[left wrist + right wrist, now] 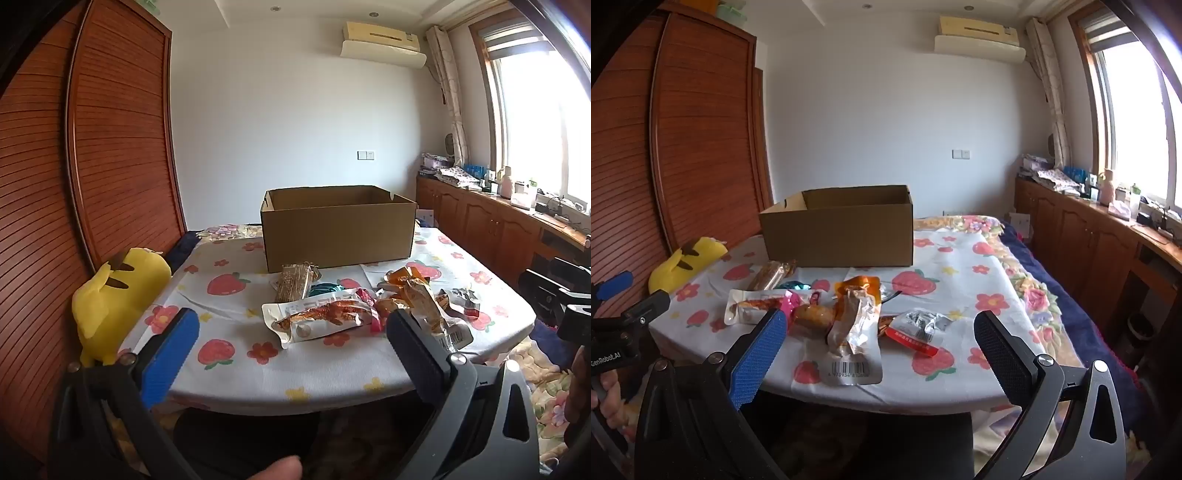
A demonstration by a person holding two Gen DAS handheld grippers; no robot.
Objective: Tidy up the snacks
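Several snack packets lie in a heap on the strawberry-print tablecloth. Nearest the left gripper is a white packet with a red-brown picture. In the right wrist view, a crumpled silver packet with a barcode lies at the front. Behind the heap stands an open, empty-looking cardboard box. My left gripper hovers open just short of the table's near edge, nothing between its fingers. My right gripper is also open and empty, in front of the heap.
A yellow plush toy leans at the table's left edge by the wooden wardrobe. A flowered bed and a cluttered wooden sideboard run along the right under the window. The left gripper's body shows at the left.
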